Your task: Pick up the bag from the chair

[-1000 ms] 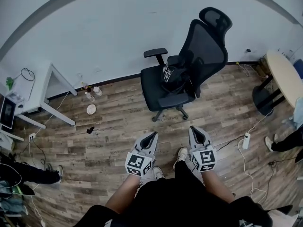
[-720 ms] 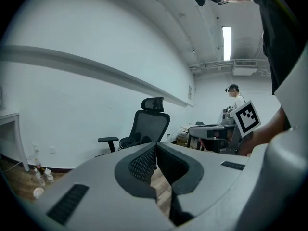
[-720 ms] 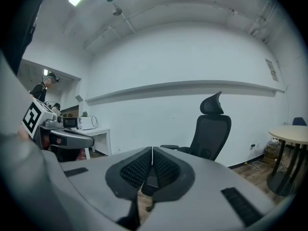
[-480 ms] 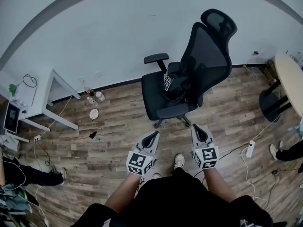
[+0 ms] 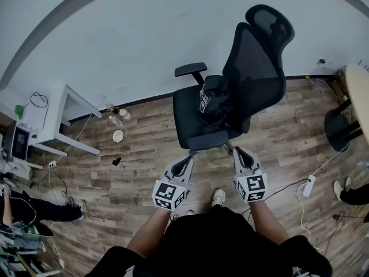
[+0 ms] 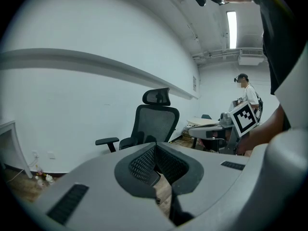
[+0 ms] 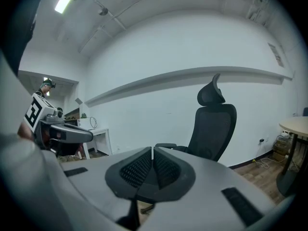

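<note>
A black bag point(image 5: 214, 100) with a white patterned patch rests on the seat of a black mesh office chair point(image 5: 256, 62), leaning against the backrest. In the head view my left gripper point(image 5: 188, 159) and right gripper point(image 5: 238, 152) hover side by side just in front of the chair's seat edge, both shut with nothing between the jaws. The left gripper view shows the chair point(image 6: 156, 119) ahead beyond the shut jaws, and the right gripper view shows the chair point(image 7: 214, 129) to the right; the bag is hidden there.
A white desk point(image 5: 63, 120) stands at left with bottles point(image 5: 118, 117) and a small dish on the wood floor beside it. A round table point(image 5: 354, 97) stands at right. Cables and a power strip point(image 5: 308, 184) lie at right. Another person point(image 6: 248, 97) stands in the room.
Both grippers have moved forward toward the chair, which now appears closer and larger in the head view. Their jaws stay shut.
</note>
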`<state>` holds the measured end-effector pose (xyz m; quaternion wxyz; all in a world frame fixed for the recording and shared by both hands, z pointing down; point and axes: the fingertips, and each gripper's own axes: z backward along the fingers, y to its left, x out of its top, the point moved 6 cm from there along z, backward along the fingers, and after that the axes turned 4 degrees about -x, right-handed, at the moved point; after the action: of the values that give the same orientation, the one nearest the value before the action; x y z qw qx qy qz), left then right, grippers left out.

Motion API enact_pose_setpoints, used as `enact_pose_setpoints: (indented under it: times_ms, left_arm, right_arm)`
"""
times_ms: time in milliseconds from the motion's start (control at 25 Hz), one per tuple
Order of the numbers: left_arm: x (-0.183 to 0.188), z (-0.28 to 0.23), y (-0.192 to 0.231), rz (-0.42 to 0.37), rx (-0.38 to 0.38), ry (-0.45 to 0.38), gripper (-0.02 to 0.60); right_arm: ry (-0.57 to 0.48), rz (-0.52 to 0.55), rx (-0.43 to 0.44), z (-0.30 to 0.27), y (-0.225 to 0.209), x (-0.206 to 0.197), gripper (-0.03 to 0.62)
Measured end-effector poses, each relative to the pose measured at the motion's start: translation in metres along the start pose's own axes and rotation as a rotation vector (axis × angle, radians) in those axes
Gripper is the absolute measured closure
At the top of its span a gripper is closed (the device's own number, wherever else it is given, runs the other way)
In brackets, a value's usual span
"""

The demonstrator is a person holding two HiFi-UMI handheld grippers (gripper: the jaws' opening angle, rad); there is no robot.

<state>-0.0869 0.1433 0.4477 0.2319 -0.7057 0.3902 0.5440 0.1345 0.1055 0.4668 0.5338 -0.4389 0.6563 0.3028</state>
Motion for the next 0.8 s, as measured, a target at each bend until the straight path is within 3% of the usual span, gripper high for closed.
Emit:
enact_pose_setpoints:
  times_ms: [240,440,800]
  left_arm:
    - [0.01,-0.02,0.005,0.032,0.043,-0.022,0.558]
    - [0.01,-0.038,-0.008,-0.019,-0.006,0.029,0.558]
    - [0.003,-0.055,0.009,0.021,-0.003,0.022,0.558]
  right_arm:
    - [0.0,-0.012,0.064,-0.013,-0.018,0.003,0.571]
    - [0.006,-0.051,0.079,-0.026,-0.023,0.001,0.571]
    - [0.027,-0.03,0.085,-0.052,-0.024,0.001,0.571]
